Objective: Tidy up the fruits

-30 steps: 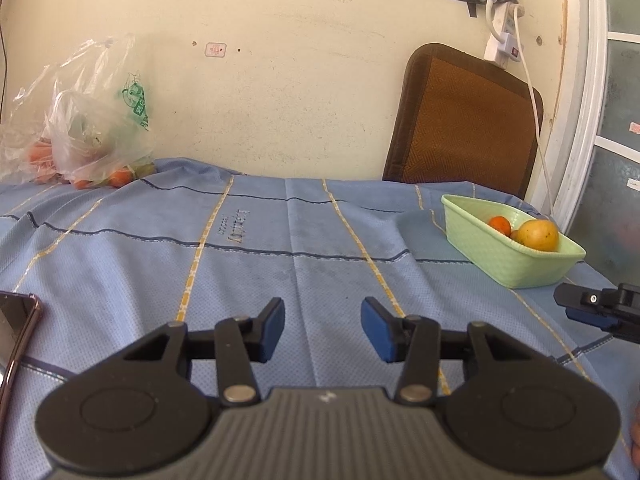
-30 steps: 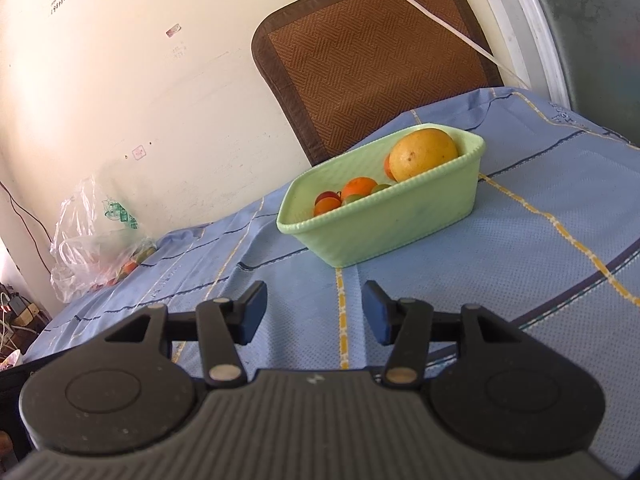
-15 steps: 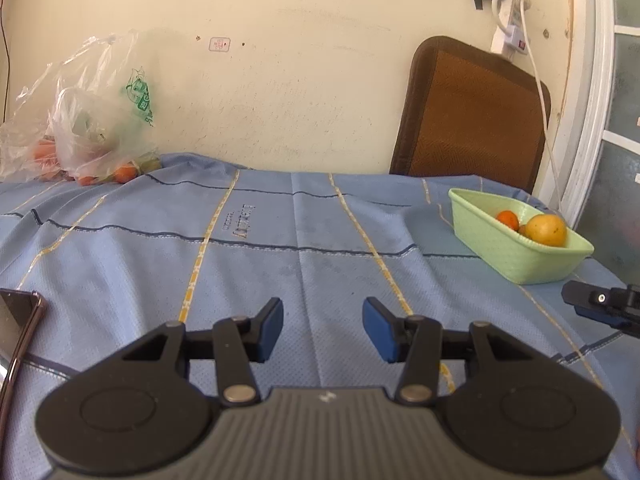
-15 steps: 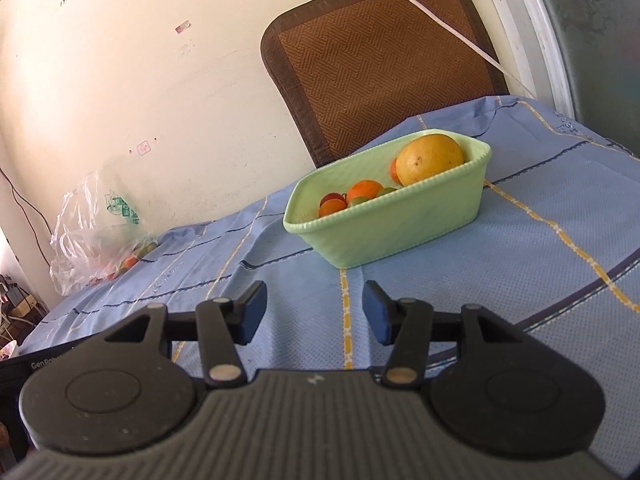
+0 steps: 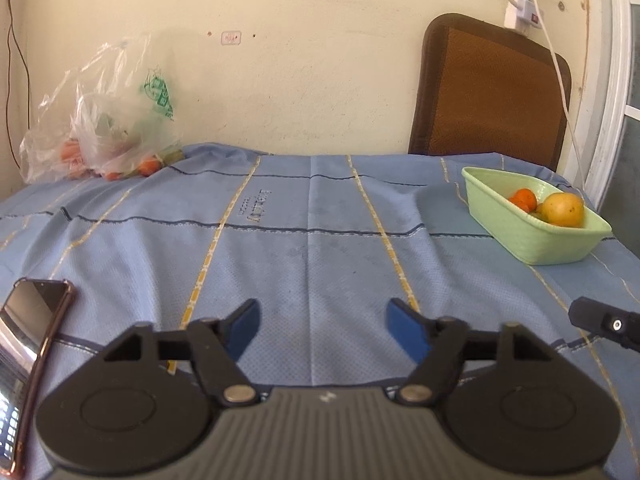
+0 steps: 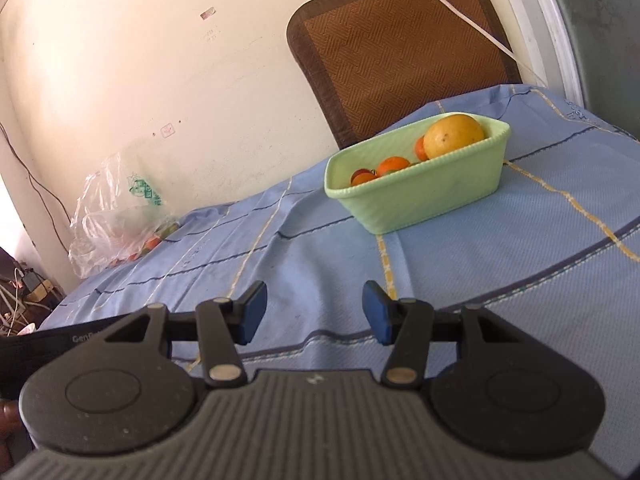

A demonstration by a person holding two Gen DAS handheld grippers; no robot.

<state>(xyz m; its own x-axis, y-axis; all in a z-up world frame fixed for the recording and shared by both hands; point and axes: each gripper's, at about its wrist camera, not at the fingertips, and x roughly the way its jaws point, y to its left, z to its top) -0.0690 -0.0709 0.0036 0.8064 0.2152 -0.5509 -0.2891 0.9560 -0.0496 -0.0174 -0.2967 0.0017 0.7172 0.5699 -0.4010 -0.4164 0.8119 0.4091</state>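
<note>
A pale green basket (image 5: 520, 236) (image 6: 420, 196) stands on the blue cloth at the right, holding a large yellow-orange fruit (image 5: 564, 209) (image 6: 454, 136) and several small orange fruits (image 5: 524, 199) (image 6: 394, 166). A clear plastic bag (image 5: 116, 120) (image 6: 120, 216) with more orange fruits lies at the far left by the wall. My left gripper (image 5: 322, 326) is open and empty, low over the cloth's near middle. My right gripper (image 6: 314, 314) is open and empty, short of the basket. Its tip shows at the right edge of the left wrist view (image 5: 600, 322).
A phone (image 5: 28, 344) lies at the near left edge of the cloth. A brown chair back (image 5: 488, 92) (image 6: 400, 48) leans on the wall behind the basket. A white cable (image 5: 560, 72) hangs down past it. A window frame (image 5: 616, 80) is at the right.
Both grippers have drawn back a little from the basket. The left gripper's jaws stand wider apart than before. The fruits have not moved.
</note>
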